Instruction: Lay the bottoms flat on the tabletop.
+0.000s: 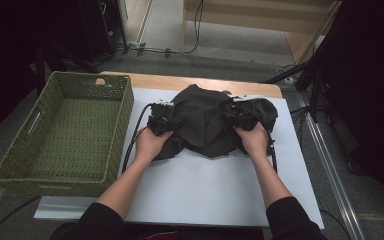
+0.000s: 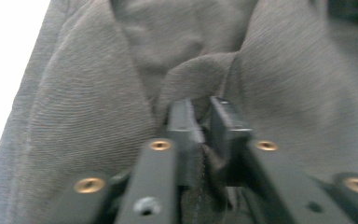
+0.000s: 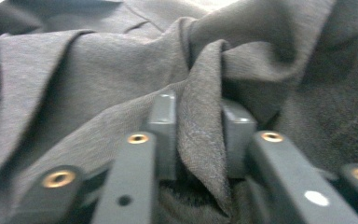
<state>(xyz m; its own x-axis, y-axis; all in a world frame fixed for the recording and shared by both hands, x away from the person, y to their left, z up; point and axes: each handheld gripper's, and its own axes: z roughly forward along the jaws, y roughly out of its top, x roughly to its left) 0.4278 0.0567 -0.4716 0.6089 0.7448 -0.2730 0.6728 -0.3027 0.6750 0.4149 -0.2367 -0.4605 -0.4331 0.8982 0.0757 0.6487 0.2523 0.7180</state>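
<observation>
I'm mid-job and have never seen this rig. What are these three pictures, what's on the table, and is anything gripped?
There is no robot arm: a person holds a two-jaw tool in each hand. The high view looks down on the table from above. The other two pictures come from cameras riding on each tool, looking along its black jaws. On the white table mat lies a crumpled dark grey cloth garment, with an empty green woven basket to its left. The left gripper has a slim fold between its narrowly parted jaws. The right gripper has a thicker fold between its jaws; the pads seem slightly off it, so neither grip looks firm.
</observation>
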